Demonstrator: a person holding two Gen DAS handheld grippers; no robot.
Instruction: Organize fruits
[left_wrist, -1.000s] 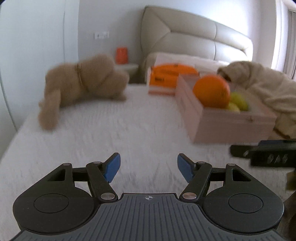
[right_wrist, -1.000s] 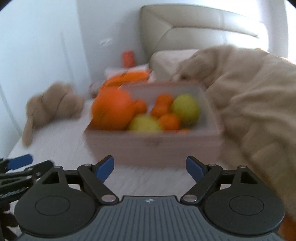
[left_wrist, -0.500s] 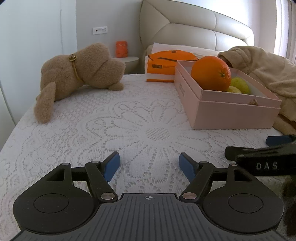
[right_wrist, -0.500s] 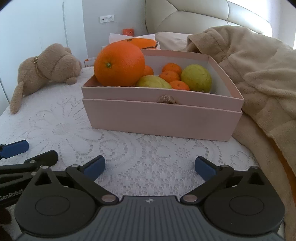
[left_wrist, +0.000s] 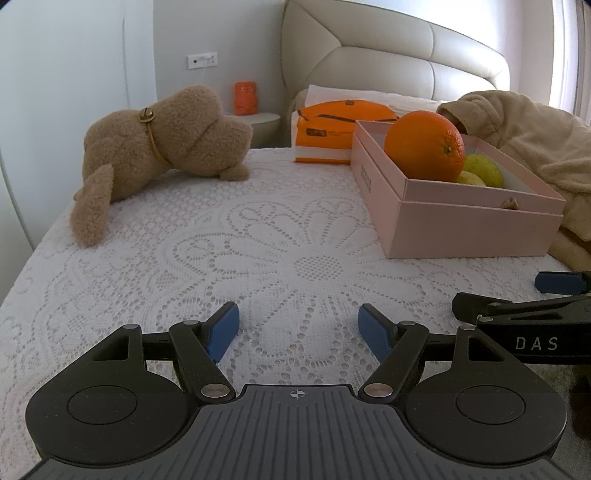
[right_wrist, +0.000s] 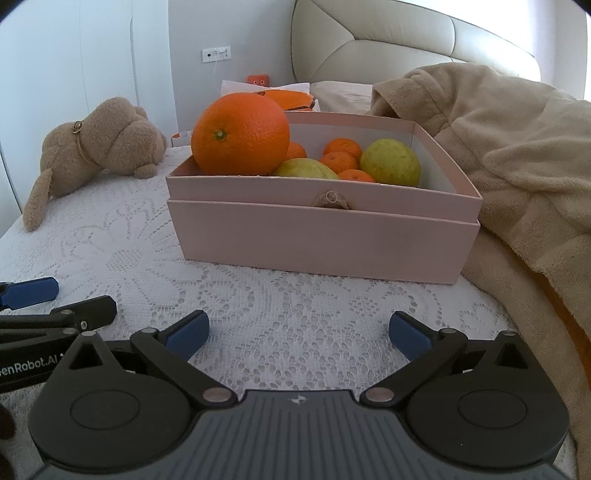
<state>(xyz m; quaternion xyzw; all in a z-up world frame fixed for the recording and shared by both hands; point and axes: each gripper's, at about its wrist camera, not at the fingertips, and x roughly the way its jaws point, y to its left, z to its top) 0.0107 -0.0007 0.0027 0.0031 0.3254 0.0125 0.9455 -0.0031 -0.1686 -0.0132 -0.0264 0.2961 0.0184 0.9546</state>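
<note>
At twelve o'clock from the right gripper (right_wrist: 297, 334), the pink box (right_wrist: 317, 240) lies long axis left-right, holding the big orange (right_wrist: 240, 134), stem end toward the camera, plus lemons and mandarins. Fruit looks boxed; the task seems near done. Both grippers, left gripper (left_wrist: 297, 328) too, are spread, empty. Next: check the bedspread (left_wrist: 184, 258) for strays.

"DAS" on right hand-held gripper (left_wrist: 535, 317)

A tan plush dog (left_wrist: 155, 147) lies on the white lace bedspread (left_wrist: 221, 258), a beige blanket (right_wrist: 517, 155) bunched opposite.
</note>
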